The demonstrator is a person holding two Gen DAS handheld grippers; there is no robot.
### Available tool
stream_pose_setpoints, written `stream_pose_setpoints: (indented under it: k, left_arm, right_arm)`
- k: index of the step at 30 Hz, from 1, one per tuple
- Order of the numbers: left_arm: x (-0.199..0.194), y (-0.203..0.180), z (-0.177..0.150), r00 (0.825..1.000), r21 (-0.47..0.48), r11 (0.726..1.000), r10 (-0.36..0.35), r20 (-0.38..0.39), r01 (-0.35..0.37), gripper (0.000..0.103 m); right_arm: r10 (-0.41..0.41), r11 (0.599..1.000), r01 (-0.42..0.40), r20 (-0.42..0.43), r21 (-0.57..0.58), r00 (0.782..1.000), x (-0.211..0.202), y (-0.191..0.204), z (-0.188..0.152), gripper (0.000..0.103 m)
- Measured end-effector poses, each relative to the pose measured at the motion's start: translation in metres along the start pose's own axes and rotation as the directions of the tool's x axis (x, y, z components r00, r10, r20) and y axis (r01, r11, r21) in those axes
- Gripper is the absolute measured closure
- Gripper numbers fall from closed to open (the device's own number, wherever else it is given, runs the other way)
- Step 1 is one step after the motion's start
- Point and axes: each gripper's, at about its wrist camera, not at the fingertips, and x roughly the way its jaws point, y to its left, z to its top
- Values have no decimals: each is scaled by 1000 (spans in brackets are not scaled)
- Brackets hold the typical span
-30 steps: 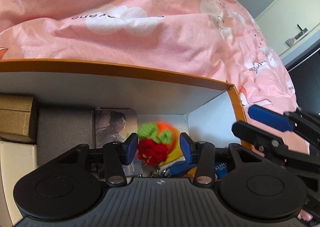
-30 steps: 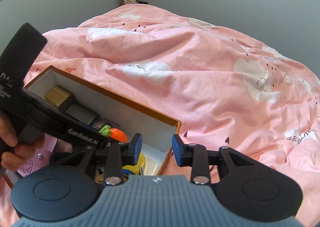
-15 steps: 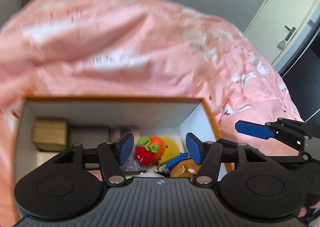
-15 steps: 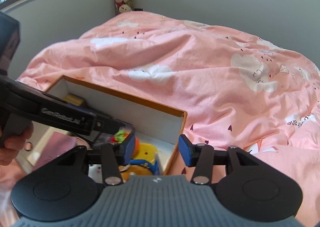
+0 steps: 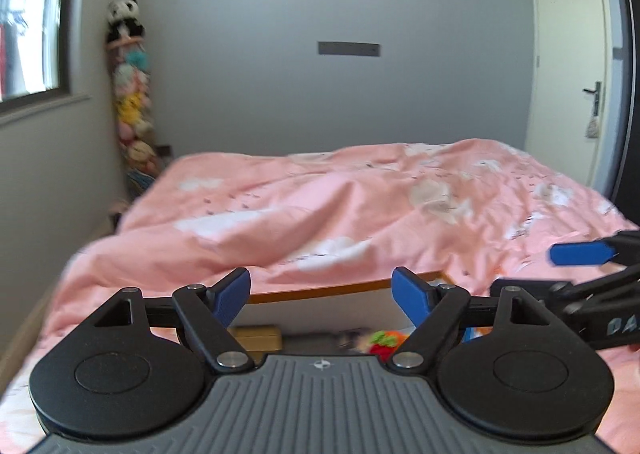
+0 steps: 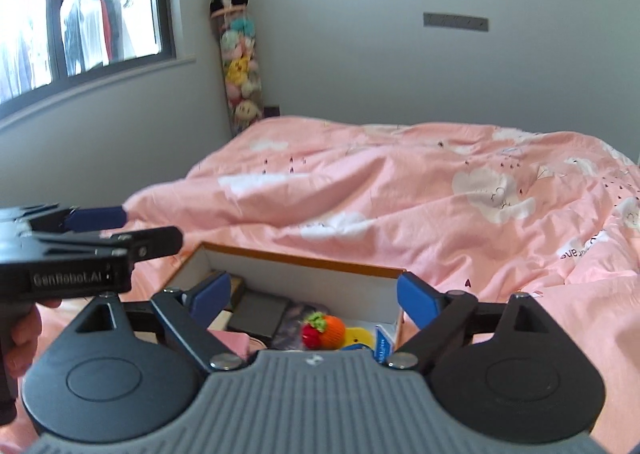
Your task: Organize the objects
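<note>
An orange-rimmed box [image 6: 304, 260] with white walls lies on the pink bed. Inside it rest a crocheted strawberry-and-carrot toy [image 6: 326, 328], a yellow toy [image 6: 358, 336], a grey case [image 6: 260, 314] and a blue-white packet [image 6: 384, 346]. My right gripper [image 6: 314, 286] hovers above the box's near side, its jaws opening wide with nothing between them. My left gripper [image 5: 320, 290] hangs over the box rim [image 5: 340, 290], its jaws also opening and empty. Below it show a gold box [image 5: 258, 334] and the toy [image 5: 384, 342]. Each gripper shows in the other's view: left [image 6: 152, 229], right [image 5: 524, 270].
The rumpled pink duvet [image 6: 400, 194] covers the whole bed around the box. A tall column of plush toys [image 6: 240, 66] stands in the far corner beside a window [image 6: 80, 14]. A white door [image 5: 568, 66] is at the far right. A hand [image 6: 20, 338] holds the left gripper's handle.
Both grippers have lifted up and back from the box and tilted toward level, so the room now shows. Both pairs of jaws have spread much wider. The crocheted toy stays in the box.
</note>
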Motion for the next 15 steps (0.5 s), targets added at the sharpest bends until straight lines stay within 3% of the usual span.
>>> stream_pose_setpoints:
  k: [2, 7, 12, 15]
  left_arm:
    - [-9, 2, -6, 1000, 8, 1000, 2, 6, -2, 9]
    - [-19, 9, -26, 1000, -66, 998, 4, -5, -4, 9]
    - [-26, 13, -49, 998, -111, 992, 58, -28, -61, 9]
    - [-26, 17, -60, 997, -133, 989, 52, -57, -60, 9]
  right_arm:
    - [-8, 1000, 8, 22, 17, 1000, -10, 7, -5, 2]
    - [-78, 997, 76, 66, 31, 995, -25, 23, -25, 1]
    - [-130, 989, 126, 47, 71, 990, -24, 29, -47, 1]
    - [-136, 987, 132, 42, 97, 990, -22, 32, -58, 1]
